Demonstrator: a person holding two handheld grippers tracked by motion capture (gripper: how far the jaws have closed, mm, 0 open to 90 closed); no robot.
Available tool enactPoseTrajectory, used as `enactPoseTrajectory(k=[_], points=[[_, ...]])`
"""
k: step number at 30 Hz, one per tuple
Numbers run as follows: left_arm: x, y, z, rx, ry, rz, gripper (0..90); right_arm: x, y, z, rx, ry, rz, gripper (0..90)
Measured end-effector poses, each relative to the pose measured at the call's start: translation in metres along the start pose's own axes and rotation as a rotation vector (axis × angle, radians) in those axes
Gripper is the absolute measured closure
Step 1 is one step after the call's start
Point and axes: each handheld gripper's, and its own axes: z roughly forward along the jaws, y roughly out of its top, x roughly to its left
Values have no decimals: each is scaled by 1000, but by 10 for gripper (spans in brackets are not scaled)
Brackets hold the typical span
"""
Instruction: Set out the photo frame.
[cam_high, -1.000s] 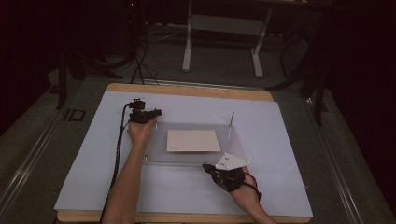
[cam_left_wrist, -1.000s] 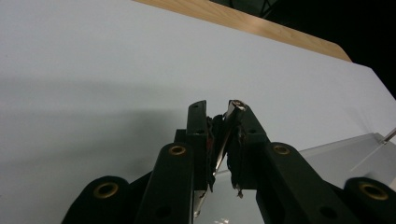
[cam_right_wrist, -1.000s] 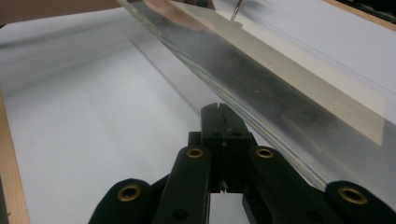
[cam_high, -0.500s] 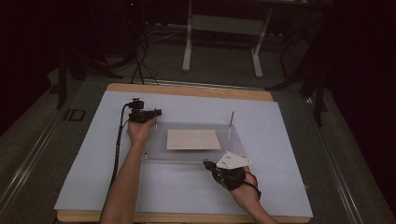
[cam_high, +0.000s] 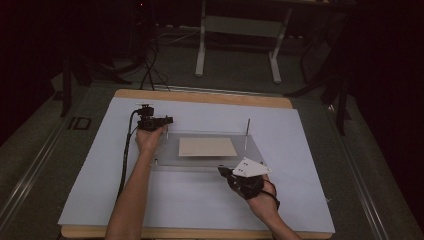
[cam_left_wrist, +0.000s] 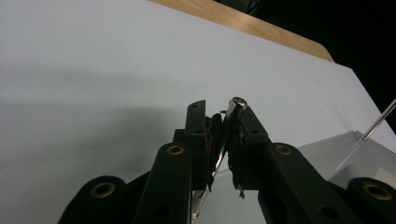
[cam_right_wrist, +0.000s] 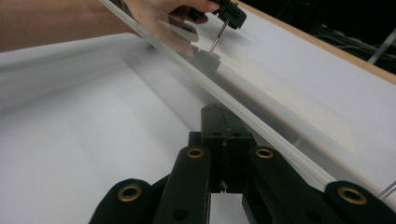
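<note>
A clear plastic plate (cam_high: 170, 159) lies on the white table cover, with a tan sheet (cam_high: 207, 146) on its middle. Thin metal posts stand at its corners. My left gripper (cam_high: 167, 121) is at the back left corner, shut on the top of one metal post (cam_left_wrist: 236, 104); the jaws (cam_left_wrist: 219, 112) pinch it from both sides. My right gripper (cam_high: 223, 171) is shut at the plate's front edge, right of centre, with nothing seen between its jaws (cam_right_wrist: 223, 114). The plate's edge (cam_right_wrist: 261, 123) runs just past those tips.
A second post (cam_high: 247, 131) rises at the plate's back right corner. The white cover (cam_high: 300, 150) spreads wide around the plate, with the wooden table edge (cam_high: 200, 96) behind it. Cables and a metal stand (cam_high: 237, 30) are on the floor beyond.
My right gripper has edged slightly toward the plate's front edge. The left hand has stayed on the post.
</note>
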Motion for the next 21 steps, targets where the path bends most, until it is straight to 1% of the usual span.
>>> enactPoseTrajectory(k=[4,6,7,10,13,15,17,21], points=[[1,0,-1,1,-3,11,787,-2,4,0,-10,-10,-8,900],[1,0,-2,3,-3,16,787,-2,5,-1,-12,-12,-4,900],[1,0,-2,4,0,23,787,-3,7,-1,-17,-15,-4,900],[1,0,-4,9,-10,40,770,-6,12,0,-22,-26,-5,900],[1,1,-5,15,-8,59,758,-11,14,2,-19,-21,14,900],[1,1,-7,16,-9,62,758,-13,14,4,-21,-21,20,900],[1,2,-8,10,-7,70,757,-14,15,4,-24,-23,34,900],[0,3,-12,-11,-7,83,716,-17,19,4,-35,-29,34,900]])
